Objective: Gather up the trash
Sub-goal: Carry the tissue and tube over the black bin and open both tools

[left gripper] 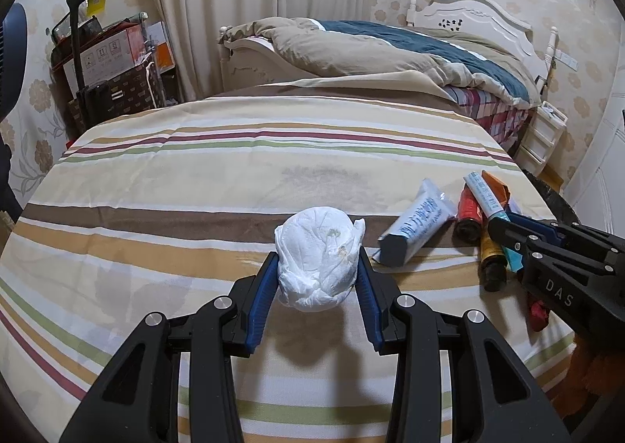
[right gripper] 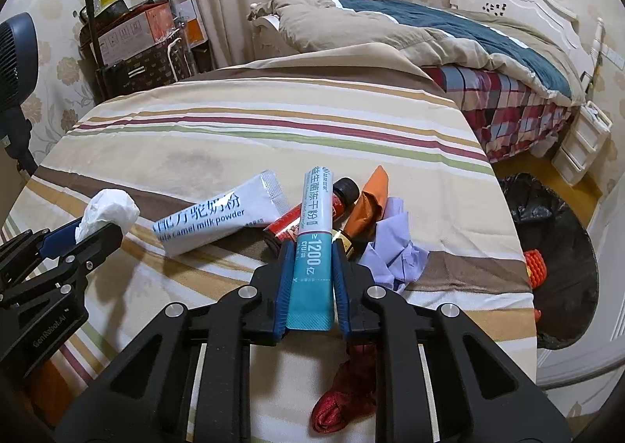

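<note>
My left gripper point(left gripper: 317, 265) is shut on a crumpled white tissue ball point(left gripper: 316, 255) and holds it just above the striped cloth; it also shows at the left of the right wrist view point(right gripper: 97, 228). My right gripper point(right gripper: 310, 251) is shut on a blue and white sachet stick point(right gripper: 314, 232). Around it lie a white camel milk powder sachet point(right gripper: 218, 216), a small red bottle point(right gripper: 308, 216), an orange wrapper point(right gripper: 369, 204), crumpled lilac paper point(right gripper: 394, 247) and a red cloth scrap point(right gripper: 343, 396).
A bin lined with a black bag point(right gripper: 547, 216) stands on the floor right of the table point(right gripper: 234, 122). A bed point(right gripper: 468, 52) lies behind it. A trolley with boxes point(right gripper: 129, 36) stands at the back left and a fan point(right gripper: 15, 52) at far left.
</note>
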The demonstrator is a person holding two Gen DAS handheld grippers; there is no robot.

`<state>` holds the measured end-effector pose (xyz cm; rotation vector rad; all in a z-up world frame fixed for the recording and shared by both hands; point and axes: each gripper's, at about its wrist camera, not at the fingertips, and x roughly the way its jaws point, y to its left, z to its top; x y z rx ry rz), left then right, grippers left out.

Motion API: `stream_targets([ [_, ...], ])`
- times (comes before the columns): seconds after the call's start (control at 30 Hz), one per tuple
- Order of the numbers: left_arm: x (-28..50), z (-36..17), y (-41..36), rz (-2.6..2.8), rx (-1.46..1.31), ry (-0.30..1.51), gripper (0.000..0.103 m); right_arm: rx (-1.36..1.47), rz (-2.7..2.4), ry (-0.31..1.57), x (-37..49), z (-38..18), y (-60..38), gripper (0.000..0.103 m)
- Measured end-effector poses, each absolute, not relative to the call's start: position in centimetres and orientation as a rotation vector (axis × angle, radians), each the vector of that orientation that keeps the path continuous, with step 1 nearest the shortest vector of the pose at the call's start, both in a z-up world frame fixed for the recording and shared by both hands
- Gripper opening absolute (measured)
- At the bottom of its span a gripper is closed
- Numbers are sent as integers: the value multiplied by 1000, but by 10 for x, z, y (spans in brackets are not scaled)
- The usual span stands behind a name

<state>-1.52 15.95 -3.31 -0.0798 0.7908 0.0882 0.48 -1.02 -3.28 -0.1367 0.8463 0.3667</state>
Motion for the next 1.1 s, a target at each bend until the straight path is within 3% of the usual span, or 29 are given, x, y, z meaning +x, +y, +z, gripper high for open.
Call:
stream_targets([
  [0.5,-9,-10,121,-4,-69,735,41,-52,294,761,-13,-1,-65,19],
  [1.1,53,8,-31,-250,46,690,41,54,26,714,27,-2,-209,19],
])
